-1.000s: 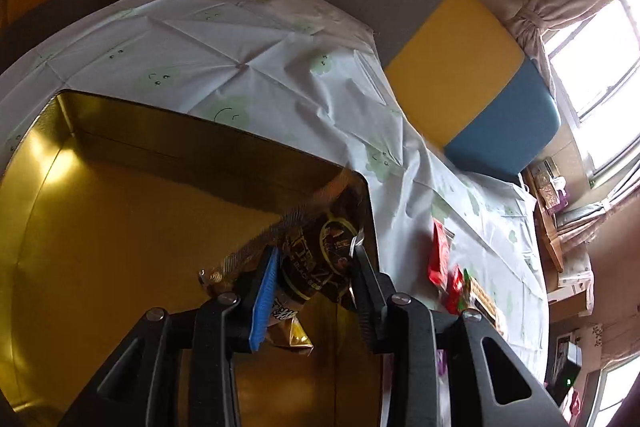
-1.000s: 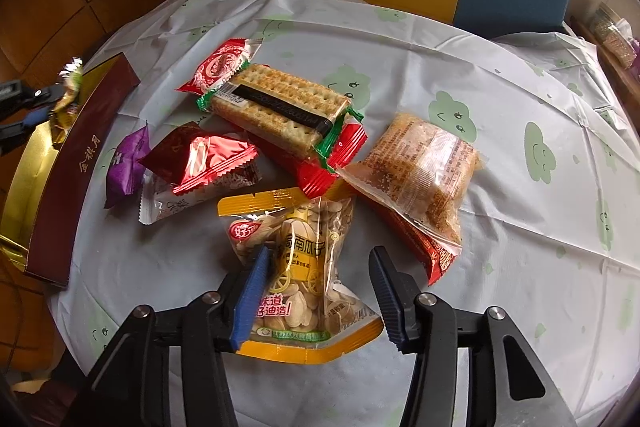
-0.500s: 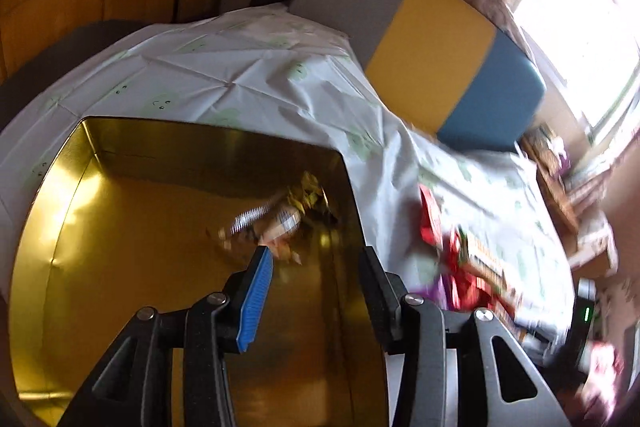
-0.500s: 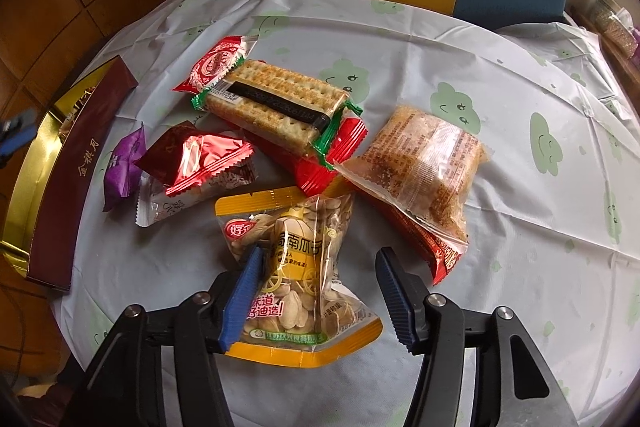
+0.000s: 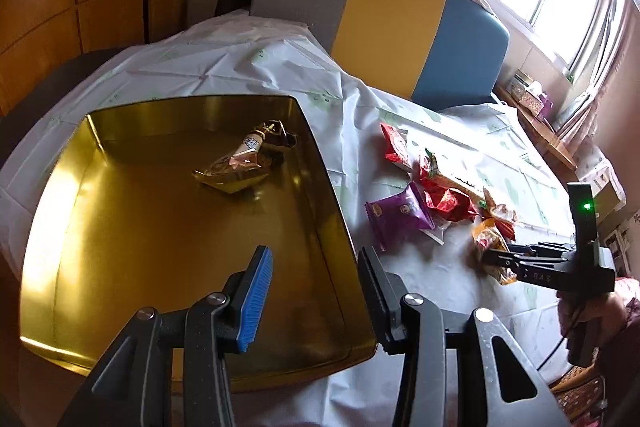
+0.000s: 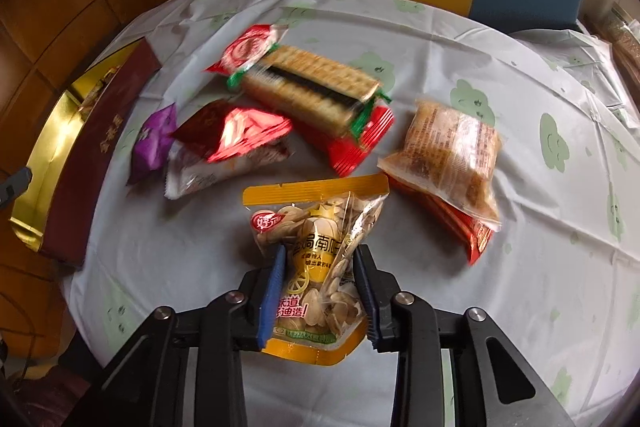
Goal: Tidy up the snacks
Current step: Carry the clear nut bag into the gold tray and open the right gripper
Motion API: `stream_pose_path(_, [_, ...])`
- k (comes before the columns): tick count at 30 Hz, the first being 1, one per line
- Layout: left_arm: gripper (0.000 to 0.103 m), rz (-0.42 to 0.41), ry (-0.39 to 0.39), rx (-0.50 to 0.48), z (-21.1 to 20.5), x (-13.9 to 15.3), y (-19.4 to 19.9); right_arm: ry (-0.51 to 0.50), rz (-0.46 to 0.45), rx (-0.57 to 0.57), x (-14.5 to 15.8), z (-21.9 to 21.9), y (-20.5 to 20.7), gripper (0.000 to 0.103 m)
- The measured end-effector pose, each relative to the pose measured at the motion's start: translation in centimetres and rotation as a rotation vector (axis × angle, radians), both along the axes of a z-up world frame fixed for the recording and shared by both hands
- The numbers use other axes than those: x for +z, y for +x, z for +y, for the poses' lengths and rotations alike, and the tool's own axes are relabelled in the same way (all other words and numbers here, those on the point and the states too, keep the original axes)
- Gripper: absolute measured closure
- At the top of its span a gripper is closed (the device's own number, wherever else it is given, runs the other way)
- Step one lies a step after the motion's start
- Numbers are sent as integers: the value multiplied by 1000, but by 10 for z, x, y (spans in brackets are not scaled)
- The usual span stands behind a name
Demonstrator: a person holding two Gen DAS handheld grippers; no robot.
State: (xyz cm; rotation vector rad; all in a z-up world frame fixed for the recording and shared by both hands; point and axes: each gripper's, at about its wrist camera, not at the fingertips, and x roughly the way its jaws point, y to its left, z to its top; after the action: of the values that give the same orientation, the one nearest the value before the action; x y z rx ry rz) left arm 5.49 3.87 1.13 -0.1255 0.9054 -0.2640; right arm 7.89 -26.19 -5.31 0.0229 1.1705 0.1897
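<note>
With its fingers clamped on the lower half of the seed packet [image 6: 318, 263], the right gripper [image 6: 320, 287] holds the task's current item — the packet's long axis runs straight ahead along the fingers, yellow header strip farthest out. Beyond it on the tablecloth [image 6: 540, 267] lie the remaining snacks: a red foil packet [image 6: 236, 133], a purple packet [image 6: 154, 139], a cracker pack [image 6: 312, 91] and a clear brown-snack bag [image 6: 452, 151]. The gold tin [image 6: 52, 143] sits to the left of this pile. The left gripper [image 5: 314, 291] hovers open and empty over the tin's near right wall; one wrapped snack [image 5: 244, 163] lies inside — so the transfer should run leftward.
</note>
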Motion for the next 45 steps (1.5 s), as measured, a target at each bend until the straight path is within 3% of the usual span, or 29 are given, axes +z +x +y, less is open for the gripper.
stream_pose_path(7, [58,-33,79,52,6,1,-10,47,39,28,1,22,-28,70])
stream_pose_path(14, [58,-4,110,194,34,-6,-9,104,-46,49,24,58,-45,70])
stream_pose_path(27, [58,-35,130,271,61,-3,-20,174,-176,210,72,172,-7,70])
stream_pose_path(33, [58,-70,155,297,70,2,-26,164,-168,239,68,210,19,70])
stream_pose_path(36, [58,-88,163,306,73,5,-28,149,-153,243,58,223,33,65])
stream_pose_path(45, [58,-151,202,315,76,16,-37,141,-167,230,53,223,30,64])
